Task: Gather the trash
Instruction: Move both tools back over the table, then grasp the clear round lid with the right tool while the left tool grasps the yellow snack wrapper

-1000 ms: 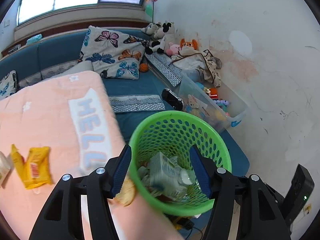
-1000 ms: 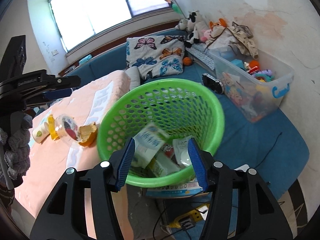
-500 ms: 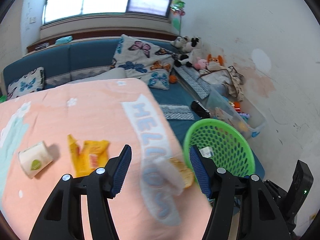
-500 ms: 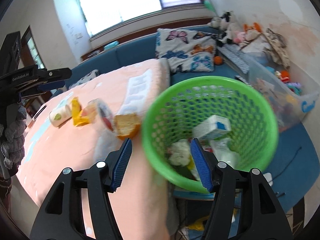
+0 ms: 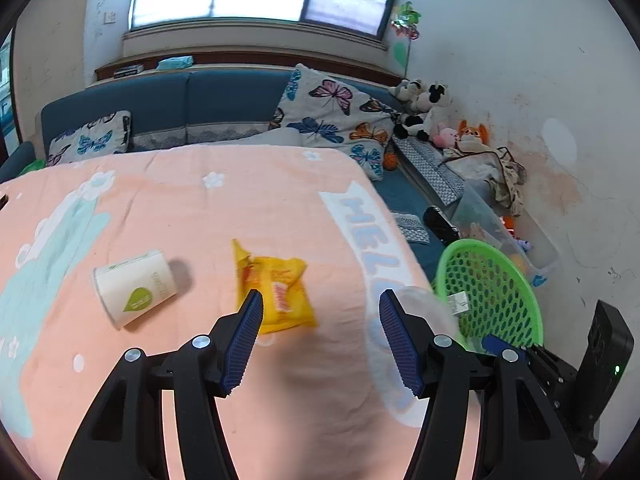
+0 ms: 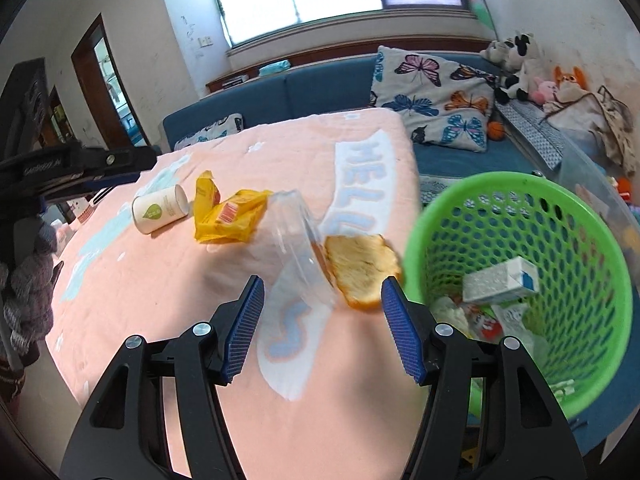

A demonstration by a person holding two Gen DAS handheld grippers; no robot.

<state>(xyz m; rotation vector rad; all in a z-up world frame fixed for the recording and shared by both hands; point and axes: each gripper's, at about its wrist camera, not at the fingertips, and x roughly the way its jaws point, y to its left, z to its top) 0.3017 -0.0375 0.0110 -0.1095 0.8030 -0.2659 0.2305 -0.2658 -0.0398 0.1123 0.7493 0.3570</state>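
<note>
On the pink blanket (image 5: 200, 208) lie a white paper cup (image 5: 136, 288) on its side and a yellow snack wrapper (image 5: 276, 292). My left gripper (image 5: 320, 312) hovers open just in front of the wrapper, nothing between its fingers. In the right wrist view a slice of toast (image 6: 360, 268) and a clear plastic bag (image 6: 296, 240) lie near the blanket's edge. My right gripper (image 6: 322, 300) stands open just short of them and touches neither. The green basket (image 6: 520, 208) to the right holds a carton (image 6: 500, 284) and other rubbish. The cup (image 6: 160, 208) and wrapper (image 6: 228, 216) lie farther left.
A blue sofa (image 5: 224, 104) with butterfly cushions (image 5: 336, 116) runs along the back. Plush toys (image 5: 424, 108) and a clear storage bin (image 5: 516, 236) line the white wall at right. The basket (image 5: 488, 288) stands beside the blanket's right edge. A grey-gloved hand (image 6: 28, 292) holds the left gripper.
Both grippers have swung left, away from over the basket and onto the blanket. The basket now sits at the right of each view. The right jaws stand slightly wider.
</note>
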